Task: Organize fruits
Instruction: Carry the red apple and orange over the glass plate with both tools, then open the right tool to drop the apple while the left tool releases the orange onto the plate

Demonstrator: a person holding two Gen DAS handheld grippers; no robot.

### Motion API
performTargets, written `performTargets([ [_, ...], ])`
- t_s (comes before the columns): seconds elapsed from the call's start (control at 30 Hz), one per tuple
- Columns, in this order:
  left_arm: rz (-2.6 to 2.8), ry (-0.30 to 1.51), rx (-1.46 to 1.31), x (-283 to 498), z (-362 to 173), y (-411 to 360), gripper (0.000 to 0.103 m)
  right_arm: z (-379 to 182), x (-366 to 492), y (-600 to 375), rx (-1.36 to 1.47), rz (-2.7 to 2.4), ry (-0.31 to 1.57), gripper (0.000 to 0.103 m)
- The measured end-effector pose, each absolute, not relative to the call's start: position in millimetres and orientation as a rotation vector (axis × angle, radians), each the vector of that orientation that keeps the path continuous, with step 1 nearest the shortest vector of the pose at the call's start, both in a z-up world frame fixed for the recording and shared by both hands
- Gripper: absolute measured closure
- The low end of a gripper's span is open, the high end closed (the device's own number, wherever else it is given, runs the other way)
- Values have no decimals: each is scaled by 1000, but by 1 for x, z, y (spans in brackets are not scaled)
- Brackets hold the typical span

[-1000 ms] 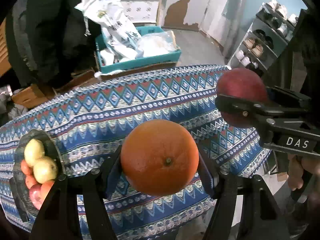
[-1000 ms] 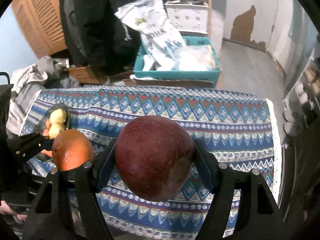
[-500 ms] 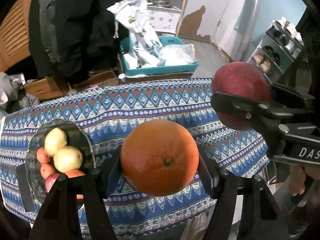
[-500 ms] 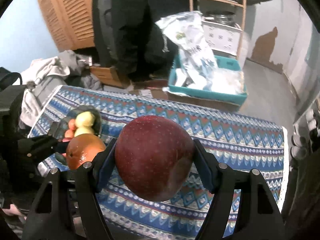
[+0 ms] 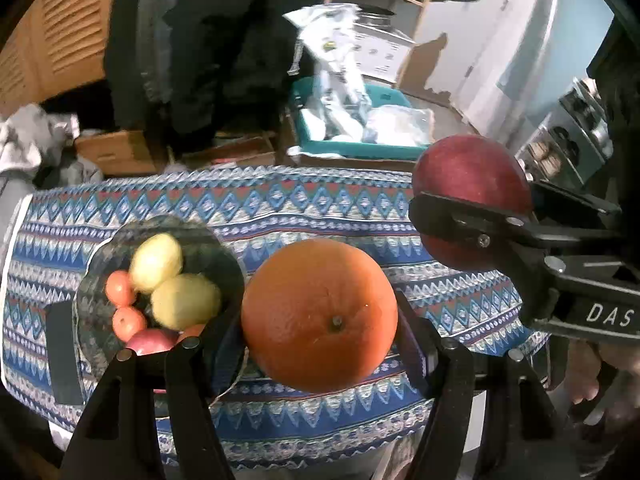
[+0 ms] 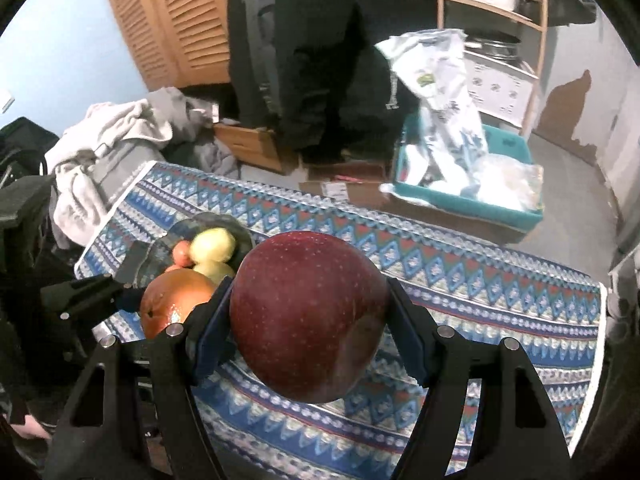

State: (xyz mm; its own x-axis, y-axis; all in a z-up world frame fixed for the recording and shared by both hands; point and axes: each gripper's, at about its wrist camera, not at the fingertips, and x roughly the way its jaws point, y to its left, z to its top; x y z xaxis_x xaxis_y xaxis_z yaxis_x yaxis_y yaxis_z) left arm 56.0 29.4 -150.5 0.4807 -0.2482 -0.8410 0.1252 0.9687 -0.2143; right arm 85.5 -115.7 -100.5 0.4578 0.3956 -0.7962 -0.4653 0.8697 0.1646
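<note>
My left gripper point(image 5: 320, 316) is shut on an orange point(image 5: 308, 304) and holds it above the patterned table. My right gripper point(image 6: 308, 320) is shut on a dark red apple point(image 6: 296, 304), also held in the air; the apple also shows in the left wrist view point(image 5: 472, 176). The orange shows in the right wrist view point(image 6: 172, 300) to the left of the apple. A dark glass plate point(image 5: 200, 240) at the table's left holds two yellow fruits point(image 5: 156, 258), small orange fruits point(image 5: 119, 288) and a red one point(image 5: 154, 340). The plate also shows in the right wrist view point(image 6: 224, 224).
The table wears a blue patterned cloth point(image 5: 320, 200). Beyond its far edge stand a teal bin point(image 5: 352, 146) with plastic bags, cardboard boxes point(image 5: 116, 152), a person in dark clothes point(image 6: 320, 60) and a pile of grey cloth point(image 6: 108, 152). A shoe rack point(image 5: 572, 136) stands at the right.
Both grippers have moved left with their fruit and drawn back. The plate of fruit now sits closer to the centre-left of the left wrist view, just beside the orange.
</note>
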Motion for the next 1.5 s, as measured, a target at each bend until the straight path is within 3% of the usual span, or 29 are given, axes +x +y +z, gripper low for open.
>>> performTargets([
  [0.93,37,1110,-300,60,-207,187,34,-170,129,24,-118,683,1121,30],
  [1.5,75,1161,-333,76,-248,206,33,-233,157,51,-172,682,1218,30],
])
